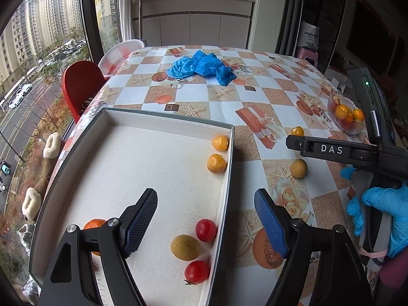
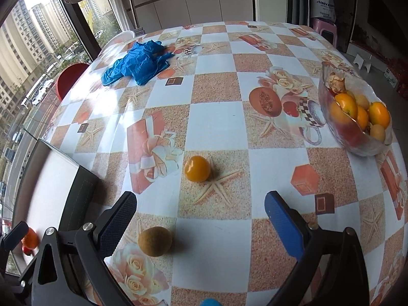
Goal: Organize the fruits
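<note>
Fruits split: left gripper (image 1: 206, 219) wide open, empty, over white-lined shallow tray (image 1: 153, 158); olive-yellow round fruit (image 1: 185, 247) and two red cherry tomatoes (image 1: 206, 230) between its fingers. Right gripper (image 2: 200, 219) agape, holding nothing; brownish round fruit (image 2: 155, 241) on checkered surface (image 2: 216, 117) between its fingers, orange kumquat (image 2: 197, 168) just ahead.

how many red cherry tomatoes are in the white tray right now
2. One red tomato lies by the tray's right wall; the other sits nearer the camera, just below the brownish-yellow fruit. The left gripper may hide more.
</note>
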